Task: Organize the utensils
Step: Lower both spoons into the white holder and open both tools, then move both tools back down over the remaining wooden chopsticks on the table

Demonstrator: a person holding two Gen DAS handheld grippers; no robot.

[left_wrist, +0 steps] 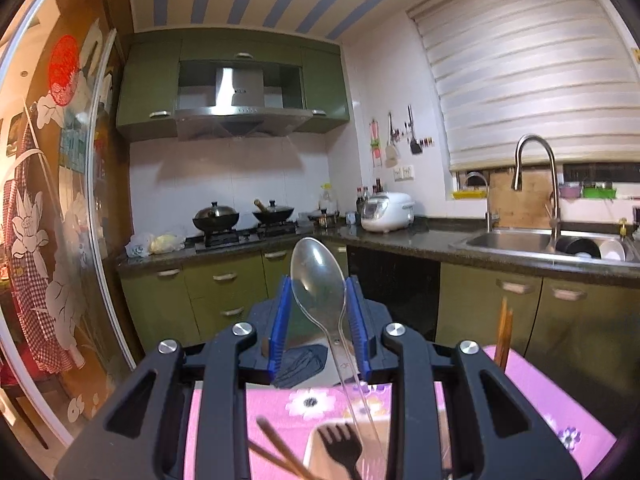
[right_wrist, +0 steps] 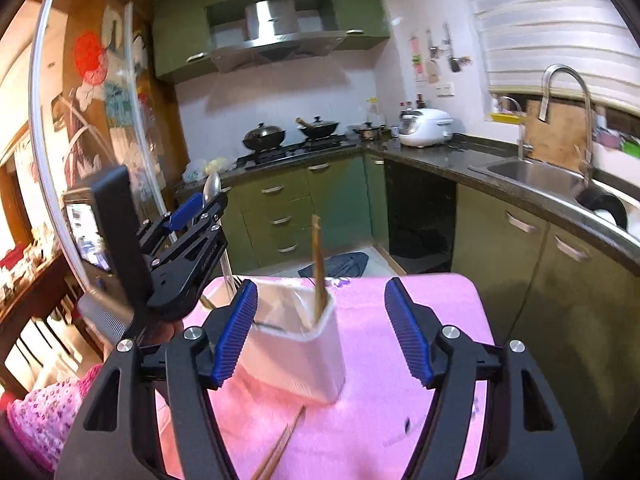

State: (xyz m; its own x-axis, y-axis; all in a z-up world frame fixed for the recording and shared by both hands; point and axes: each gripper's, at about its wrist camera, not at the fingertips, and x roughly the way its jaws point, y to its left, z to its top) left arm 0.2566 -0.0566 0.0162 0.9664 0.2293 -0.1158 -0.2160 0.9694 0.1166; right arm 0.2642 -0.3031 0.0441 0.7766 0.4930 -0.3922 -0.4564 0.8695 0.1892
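Note:
My left gripper (left_wrist: 319, 320) is shut on a clear plastic spoon (left_wrist: 320, 280), bowl up, handle pointing down toward a white holder (left_wrist: 310, 450). A black plastic fork (left_wrist: 340, 450) stands in that holder. In the right wrist view the left gripper (right_wrist: 200, 208) holds the spoon (right_wrist: 211, 190) above the left end of the white holder (right_wrist: 296, 344). A pair of wooden chopsticks (right_wrist: 318, 264) stands in the holder's right end. My right gripper (right_wrist: 322, 332) is open around the holder, empty. Another chopstick pair (right_wrist: 280, 446) lies on the pink cloth (right_wrist: 400, 360).
The table with the pink floral cloth (left_wrist: 320, 400) ends ahead, with green cabinets (right_wrist: 280, 208) and a floor mat (right_wrist: 336, 264) beyond. A stove with woks (left_wrist: 240, 216), a rice cooker (left_wrist: 386, 208) and a sink (left_wrist: 520, 240) line the counter. A glass door (left_wrist: 60, 200) stands left.

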